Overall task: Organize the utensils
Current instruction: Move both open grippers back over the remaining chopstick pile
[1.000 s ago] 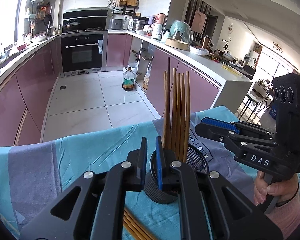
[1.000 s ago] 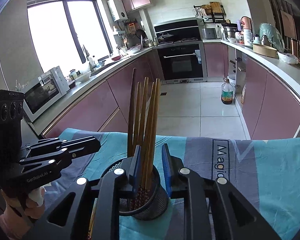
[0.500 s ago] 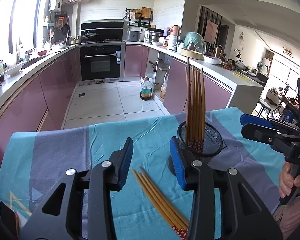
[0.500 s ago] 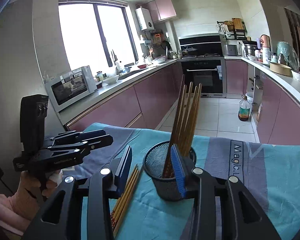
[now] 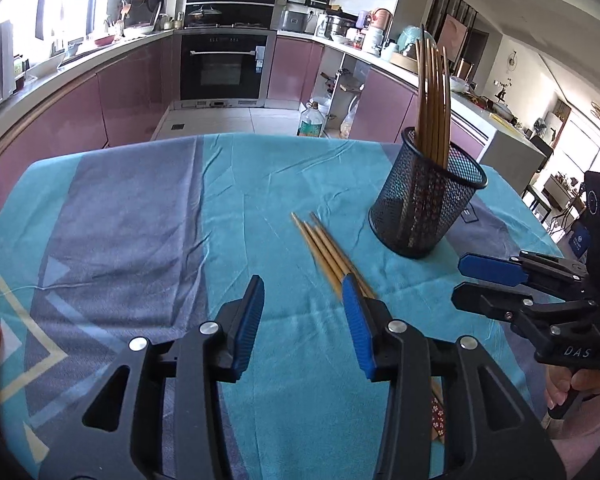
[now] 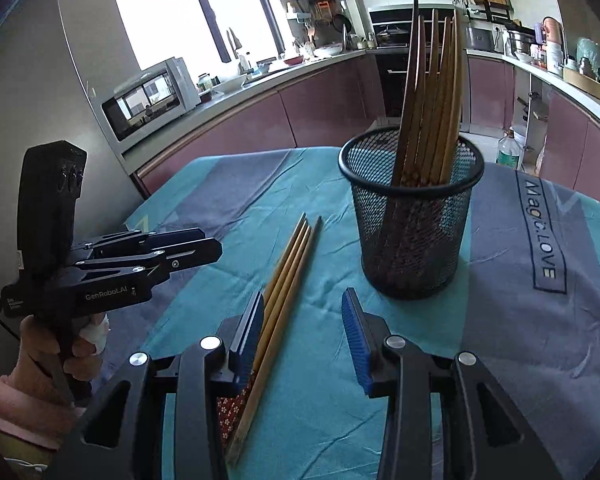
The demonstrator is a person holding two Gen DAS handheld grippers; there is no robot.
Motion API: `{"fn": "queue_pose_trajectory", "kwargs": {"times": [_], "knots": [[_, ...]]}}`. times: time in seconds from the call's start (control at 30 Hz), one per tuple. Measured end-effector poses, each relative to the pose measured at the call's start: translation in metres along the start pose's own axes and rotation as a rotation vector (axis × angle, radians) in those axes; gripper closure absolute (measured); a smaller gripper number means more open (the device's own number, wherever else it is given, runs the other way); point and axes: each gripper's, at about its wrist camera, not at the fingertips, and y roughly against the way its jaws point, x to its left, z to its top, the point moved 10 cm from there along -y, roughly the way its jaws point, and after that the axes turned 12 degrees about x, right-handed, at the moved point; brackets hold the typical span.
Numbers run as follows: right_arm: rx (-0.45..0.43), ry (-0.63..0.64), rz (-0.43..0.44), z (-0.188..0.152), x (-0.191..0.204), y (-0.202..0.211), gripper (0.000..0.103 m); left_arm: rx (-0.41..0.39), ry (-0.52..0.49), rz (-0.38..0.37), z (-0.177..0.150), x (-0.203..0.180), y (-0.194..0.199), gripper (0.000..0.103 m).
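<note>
A black mesh cup (image 5: 426, 200) (image 6: 412, 216) stands upright on the teal cloth and holds several wooden chopsticks (image 5: 432, 92) (image 6: 430, 96). A few more chopsticks (image 5: 328, 252) (image 6: 284, 280) lie loose on the cloth beside it. My left gripper (image 5: 302, 324) is open and empty, pulled back from the cup, its right finger over the loose chopsticks. My right gripper (image 6: 302, 336) is open and empty, the loose chopsticks by its left finger. Each gripper shows in the other's view, the right (image 5: 488, 284) and the left (image 6: 208, 248).
The table's cloth (image 5: 140, 240) (image 6: 540, 340) is teal with grey bands. The table's far edge drops to a kitchen floor. Purple cabinets (image 5: 80, 112) and an oven (image 5: 224, 64) stand beyond it. A microwave (image 6: 148, 96) sits on the counter.
Both grippers have opened wide and drawn back from the cup. The cup and the loose chopsticks lie further ahead in both views.
</note>
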Motion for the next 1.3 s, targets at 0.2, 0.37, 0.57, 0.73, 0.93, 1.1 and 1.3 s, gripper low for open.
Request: {"fn": "queue_pose_trajectory", "kwargs": {"times": [0.2,0.37,0.57,0.73,0.93,1.1,1.3], "knots": [[0.063,-0.002,-0.006,-0.011,0.006,-0.023,0.065,0.051,-0.042,-0.018,-0.011,-0.02,-0.018,0.059],[0.081,-0.011,-0.008,-0.018,0.004,-0.031,0.065,0.096,-0.066,-0.025,-0.016,-0.031,-0.031,0.058],[0.079,-0.039,-0.008,-0.021,-0.004,-0.029,0.065,0.128,-0.091,-0.021,-0.019,-0.039,-0.044,0.057],[0.082,-0.038,-0.006,-0.022,-0.005,-0.03,0.065,0.124,-0.119,0.016,-0.018,-0.043,-0.048,0.056],[0.089,-0.022,-0.009,-0.021,-0.002,-0.035,0.065,0.123,-0.152,0.052,-0.02,-0.042,-0.045,0.063],[0.097,-0.001,-0.02,-0.02,0.004,-0.038,0.065,0.129,-0.164,0.065,-0.023,-0.039,-0.046,0.071],[0.109,0.028,-0.052,-0.02,0.008,-0.043,0.069,0.128,-0.138,0.045,-0.023,-0.036,-0.046,0.072]]}}
